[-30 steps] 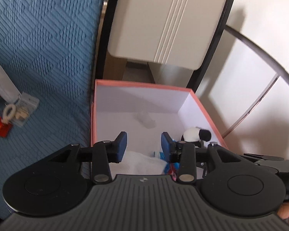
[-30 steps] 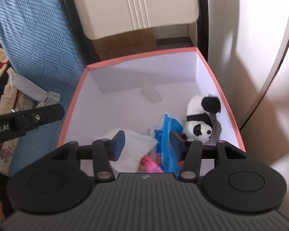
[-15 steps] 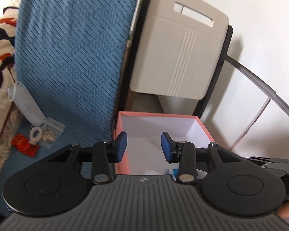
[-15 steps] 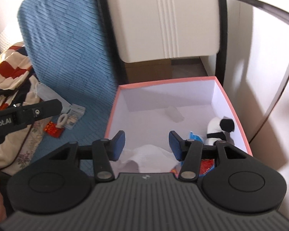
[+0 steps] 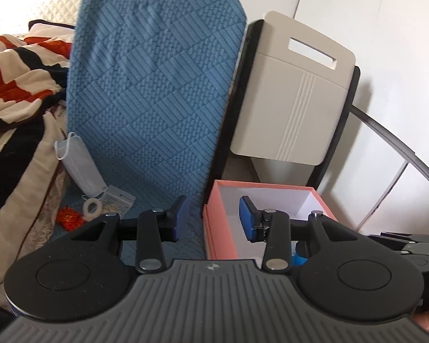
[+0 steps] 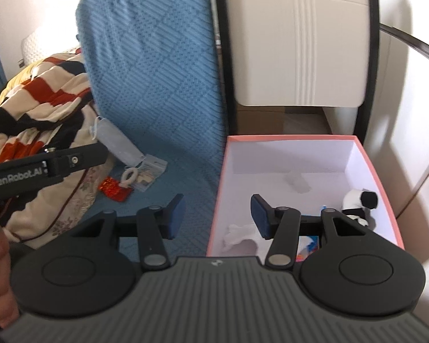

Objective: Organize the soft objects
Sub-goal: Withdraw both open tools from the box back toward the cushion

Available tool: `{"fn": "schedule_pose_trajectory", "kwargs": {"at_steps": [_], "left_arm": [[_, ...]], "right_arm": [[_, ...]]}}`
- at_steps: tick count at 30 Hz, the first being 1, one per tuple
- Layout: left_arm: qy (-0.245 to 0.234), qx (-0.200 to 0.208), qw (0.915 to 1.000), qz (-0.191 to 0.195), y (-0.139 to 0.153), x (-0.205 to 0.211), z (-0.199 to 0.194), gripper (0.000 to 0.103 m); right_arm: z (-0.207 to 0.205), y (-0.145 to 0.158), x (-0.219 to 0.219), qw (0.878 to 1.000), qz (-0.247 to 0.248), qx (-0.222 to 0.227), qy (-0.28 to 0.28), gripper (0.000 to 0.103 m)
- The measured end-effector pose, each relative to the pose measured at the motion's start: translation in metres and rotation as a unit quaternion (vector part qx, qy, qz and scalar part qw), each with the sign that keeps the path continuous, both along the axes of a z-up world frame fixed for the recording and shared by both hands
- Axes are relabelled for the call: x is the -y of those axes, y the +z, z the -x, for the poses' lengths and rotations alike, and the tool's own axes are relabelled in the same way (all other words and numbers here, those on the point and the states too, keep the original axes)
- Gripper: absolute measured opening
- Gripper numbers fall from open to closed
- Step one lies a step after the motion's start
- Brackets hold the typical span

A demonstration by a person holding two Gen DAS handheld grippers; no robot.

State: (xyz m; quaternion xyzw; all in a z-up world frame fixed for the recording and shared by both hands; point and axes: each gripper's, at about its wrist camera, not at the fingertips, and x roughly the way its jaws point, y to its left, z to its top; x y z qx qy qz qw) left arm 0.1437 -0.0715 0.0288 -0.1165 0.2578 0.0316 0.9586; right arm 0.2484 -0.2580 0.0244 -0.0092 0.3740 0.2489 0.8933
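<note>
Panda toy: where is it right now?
In the right wrist view, the panda lies inside the pink box, against its right wall, right of the white cloth.

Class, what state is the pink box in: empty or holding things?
Holding things. The lidless pink box contains a panda plush, a white cloth and a partly hidden blue packet.

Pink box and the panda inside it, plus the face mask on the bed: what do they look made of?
Pink box: looks like stiff cardboard, matte, with thin straight walls, salmon outside and white inside. Panda: plush fabric, judging by its fuzzy rounded black and white shapes. Face mask: probably non-woven fabric, pale and pleated, with thin ear loops.
</note>
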Motion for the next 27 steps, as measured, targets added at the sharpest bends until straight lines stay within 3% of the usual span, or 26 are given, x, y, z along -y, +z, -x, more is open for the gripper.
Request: {"fn": "schedule_pose_trajectory", "kwargs": {"at_steps": [10, 27], "left_arm": [[0.023, 0.013, 0.9996, -0.006, -0.008, -0.043, 0.027, 0.045], [0.061, -0.022, 0.9979, -0.003, -0.073, -0.096, 0.029, 0.045]], "right_arm": [[0.024, -0.011, -0.043, 1.0, -0.009, 0.003, 0.025, 0.053], [0.029, -0.072, -0.095, 0.999, 0.003, 0.006, 0.05, 0.053]]}}
